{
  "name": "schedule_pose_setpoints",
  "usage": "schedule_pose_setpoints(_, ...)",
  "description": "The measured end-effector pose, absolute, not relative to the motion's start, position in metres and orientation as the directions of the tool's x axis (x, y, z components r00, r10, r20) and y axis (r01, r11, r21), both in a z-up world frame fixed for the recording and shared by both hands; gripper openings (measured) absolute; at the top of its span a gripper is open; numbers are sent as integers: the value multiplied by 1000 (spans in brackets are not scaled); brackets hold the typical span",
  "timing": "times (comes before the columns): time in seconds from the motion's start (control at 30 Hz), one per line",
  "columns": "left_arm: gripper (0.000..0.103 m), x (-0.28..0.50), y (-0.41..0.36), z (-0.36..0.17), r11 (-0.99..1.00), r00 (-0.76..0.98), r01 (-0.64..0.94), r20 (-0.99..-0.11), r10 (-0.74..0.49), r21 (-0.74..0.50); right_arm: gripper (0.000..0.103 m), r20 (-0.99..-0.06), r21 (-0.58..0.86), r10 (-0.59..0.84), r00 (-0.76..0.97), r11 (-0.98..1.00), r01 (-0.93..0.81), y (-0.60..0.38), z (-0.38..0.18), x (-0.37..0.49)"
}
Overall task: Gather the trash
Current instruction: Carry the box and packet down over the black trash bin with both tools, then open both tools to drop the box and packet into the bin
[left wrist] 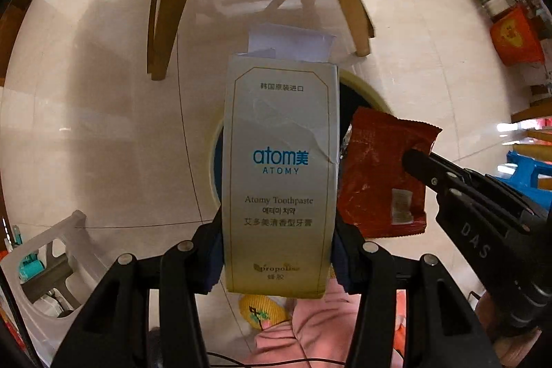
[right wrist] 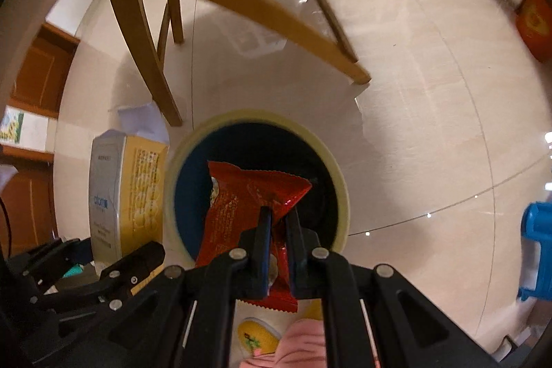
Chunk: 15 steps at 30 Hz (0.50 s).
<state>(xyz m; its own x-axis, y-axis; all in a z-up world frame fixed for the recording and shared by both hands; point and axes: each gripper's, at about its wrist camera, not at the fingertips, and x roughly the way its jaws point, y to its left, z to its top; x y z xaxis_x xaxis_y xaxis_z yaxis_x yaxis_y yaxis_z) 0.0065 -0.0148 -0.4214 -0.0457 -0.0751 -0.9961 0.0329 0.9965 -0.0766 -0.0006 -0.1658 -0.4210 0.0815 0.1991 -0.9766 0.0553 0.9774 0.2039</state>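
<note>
Left fingers (left wrist: 277, 259) grasping box (left wrist: 280, 175) beside bin (right wrist: 257, 188) | right fingers (right wrist: 279, 223) clenched on wrapper (right wrist: 241, 195) over bin | risk: box, off-centre, hits rim and misses.

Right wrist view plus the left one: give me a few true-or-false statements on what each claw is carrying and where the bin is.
1. The left claw grips a toothpaste box. True.
2. The right claw is empty. False: it is shut on a red snack wrapper.
3. The wrapper hangs over the open mouth of the round bin. True.
4. The bin has a lid on it. False: its mouth is open, dark inside.
5. The toothpaste box is sealed at its far end. False: its white flap stands open.
</note>
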Motion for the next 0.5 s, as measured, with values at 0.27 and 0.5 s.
schedule_pose_setpoints(0.27,94,5,9,-452,996,-51,-59,-996,-71,-68,41,-977,209,208,47,977,31,-163,-447,12)
schedule_pose_setpoints(0.5,95,-6,23,-427,996,-40,-74,-998,-53,-50,53,-972,230,227,59,972,41,-158,-424,8)
